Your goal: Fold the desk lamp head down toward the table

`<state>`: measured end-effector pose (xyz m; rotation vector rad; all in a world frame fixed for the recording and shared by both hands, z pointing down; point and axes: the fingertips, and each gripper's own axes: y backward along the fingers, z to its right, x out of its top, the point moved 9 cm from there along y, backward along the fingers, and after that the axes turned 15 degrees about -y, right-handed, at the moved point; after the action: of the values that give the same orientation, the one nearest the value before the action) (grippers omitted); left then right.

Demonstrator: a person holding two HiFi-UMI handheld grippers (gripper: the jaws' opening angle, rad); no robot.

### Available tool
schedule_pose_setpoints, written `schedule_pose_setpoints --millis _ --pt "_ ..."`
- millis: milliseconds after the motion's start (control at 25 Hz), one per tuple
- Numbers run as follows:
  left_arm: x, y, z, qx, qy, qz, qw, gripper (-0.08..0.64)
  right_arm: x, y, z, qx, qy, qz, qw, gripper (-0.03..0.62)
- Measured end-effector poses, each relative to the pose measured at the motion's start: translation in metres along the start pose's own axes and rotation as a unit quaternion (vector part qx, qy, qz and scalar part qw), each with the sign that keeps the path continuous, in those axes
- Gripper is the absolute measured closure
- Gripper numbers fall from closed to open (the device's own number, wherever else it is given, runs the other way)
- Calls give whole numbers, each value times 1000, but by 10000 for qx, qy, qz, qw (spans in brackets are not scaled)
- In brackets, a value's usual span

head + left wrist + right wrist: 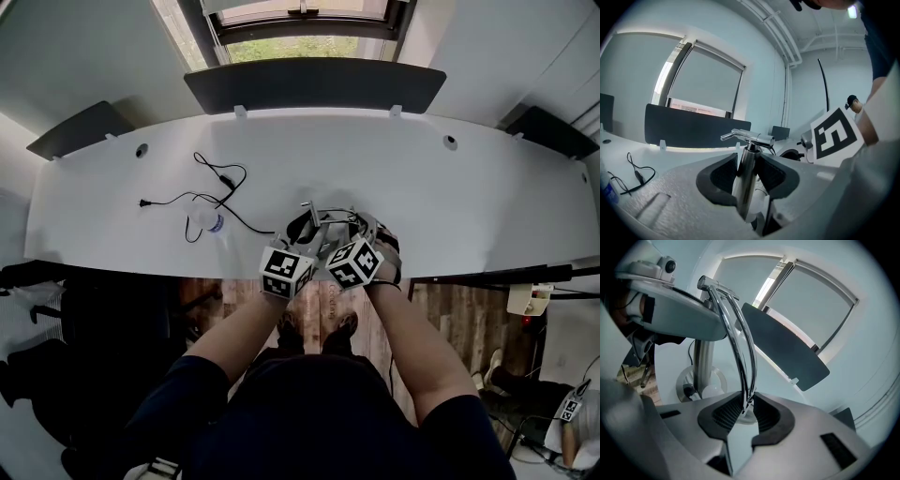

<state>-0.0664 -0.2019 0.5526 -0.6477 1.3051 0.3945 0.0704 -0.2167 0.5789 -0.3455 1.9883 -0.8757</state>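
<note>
The chrome desk lamp (328, 223) stands near the front edge of the white desk (469, 206). In the left gripper view, my left gripper (747, 169) is shut on the lamp's upright chrome post (744, 180), just below the crossbar joint (747, 137). In the right gripper view, my right gripper (747, 411) is shut on the thin curved chrome arm (740, 352), which arches up to that joint. The round base (696, 380) rests on the desk to the left. In the head view the left gripper (300, 246) and right gripper (349, 242) sit side by side, and their marker cubes hide the jaws.
A black cable with a plug (202, 192) lies left of the lamp, next to a small clear bottle (208, 221). A dark divider panel (314, 84) lines the desk's far edge. Cable holes (142, 150) are set in the desktop. Wooden floor lies below the front edge.
</note>
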Motion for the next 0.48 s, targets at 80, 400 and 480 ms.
schedule_pose_setpoints --millis 80,400,480 --pt "1 0 0 17 -56 -74 10000 436 -2 -1 -1 -21 22 4 10000 506" --pt "9 2 2 -105 -343 -323 9988 436 0 7 0 -94 267 195 9994 486" --pt "11 8 4 -116 -404 -288 9987 436 0 13 -1 -165 265 272 9991 480"
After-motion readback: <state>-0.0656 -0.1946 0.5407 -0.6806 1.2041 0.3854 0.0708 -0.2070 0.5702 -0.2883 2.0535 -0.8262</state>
